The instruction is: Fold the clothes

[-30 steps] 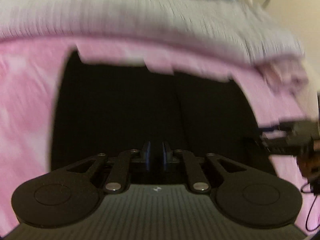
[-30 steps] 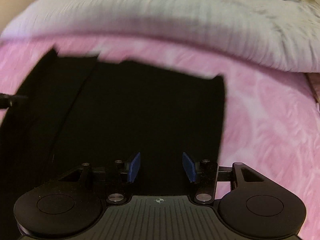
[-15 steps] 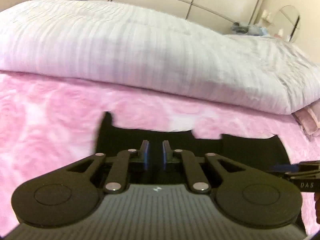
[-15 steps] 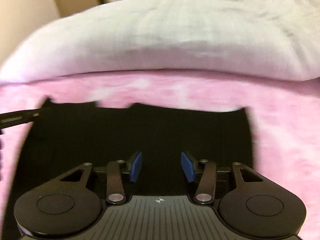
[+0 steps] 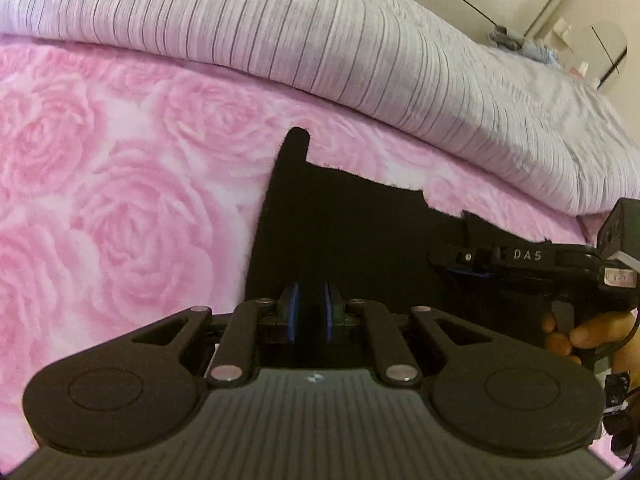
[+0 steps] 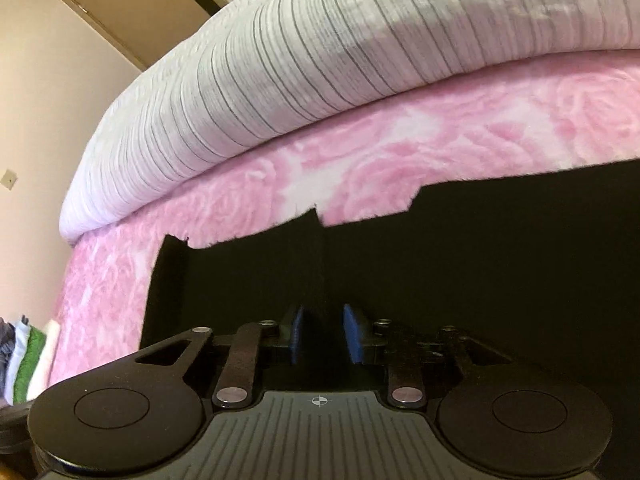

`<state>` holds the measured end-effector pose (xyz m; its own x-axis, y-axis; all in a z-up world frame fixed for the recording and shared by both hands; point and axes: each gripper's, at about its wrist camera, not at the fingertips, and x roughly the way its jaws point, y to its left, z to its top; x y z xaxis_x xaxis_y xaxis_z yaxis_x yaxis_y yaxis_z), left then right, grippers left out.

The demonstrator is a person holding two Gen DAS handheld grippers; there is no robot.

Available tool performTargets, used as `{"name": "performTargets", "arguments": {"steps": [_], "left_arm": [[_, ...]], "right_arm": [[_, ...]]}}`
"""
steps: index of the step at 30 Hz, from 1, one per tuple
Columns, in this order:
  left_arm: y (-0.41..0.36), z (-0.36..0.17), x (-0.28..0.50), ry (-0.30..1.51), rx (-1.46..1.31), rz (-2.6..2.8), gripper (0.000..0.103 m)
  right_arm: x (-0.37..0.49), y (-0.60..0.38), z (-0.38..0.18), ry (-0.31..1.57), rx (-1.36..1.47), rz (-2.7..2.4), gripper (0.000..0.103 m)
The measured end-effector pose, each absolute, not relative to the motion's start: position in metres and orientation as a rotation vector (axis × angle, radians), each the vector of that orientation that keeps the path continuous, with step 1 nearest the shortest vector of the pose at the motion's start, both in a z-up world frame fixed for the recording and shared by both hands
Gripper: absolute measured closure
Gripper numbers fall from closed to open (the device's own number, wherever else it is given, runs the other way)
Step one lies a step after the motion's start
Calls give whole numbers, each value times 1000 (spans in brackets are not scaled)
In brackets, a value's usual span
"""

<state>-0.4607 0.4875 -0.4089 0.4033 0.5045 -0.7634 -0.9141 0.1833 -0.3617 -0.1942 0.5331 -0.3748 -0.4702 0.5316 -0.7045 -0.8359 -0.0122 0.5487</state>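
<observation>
Two grippers work over one black garment (image 5: 360, 240) spread on a pink rose-patterned blanket (image 5: 120, 208), with a striped white duvet (image 5: 360, 52) bunched along the far side.

Left wrist view: the left gripper (image 5: 311, 312) sits low at the garment's near edge, its blue-lined fingers drawn narrow with only a slim gap between them. Dark cloth lies directly behind that gap, so I cannot tell whether a fold of it is pinched or the fingers merely hover over it. A thin strap or corner of the garment pokes up at the far left. At the right, the right gripper (image 5: 472, 258) reaches in over the garment's right part, held by a person's hand (image 5: 580, 332).

Right wrist view: the right gripper (image 6: 322, 332) stands partly open, its blue pads clearly apart, low over the cloth with nothing visibly between them. The garment's far edge is stepped and uneven, which suggests layers already lying over one another. Striped folded laundry (image 6: 24, 364) sits at the near left edge.

My judgement: a fold is in hand, either being set down or being taken up; the scene fits both. Any further fold would need both near corners gripped evenly and the edges kept aligned.
</observation>
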Motion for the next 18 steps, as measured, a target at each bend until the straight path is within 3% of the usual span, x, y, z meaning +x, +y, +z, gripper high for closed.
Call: {"name": "performTargets", "arguments": {"steps": [6,14,18], "left_arm": [[497,-410,-458,559,-851,1104,95],[496,-411,-444,614,-726,1136,95],[470,-403,-438,645,-686,1105,95]], "right_arm": [[-197,523,-351,1002,-383,1675,103],[-193,509,-358,939,-458,1580,103],[-176,479,-340,906,-503,1545,93]]}}
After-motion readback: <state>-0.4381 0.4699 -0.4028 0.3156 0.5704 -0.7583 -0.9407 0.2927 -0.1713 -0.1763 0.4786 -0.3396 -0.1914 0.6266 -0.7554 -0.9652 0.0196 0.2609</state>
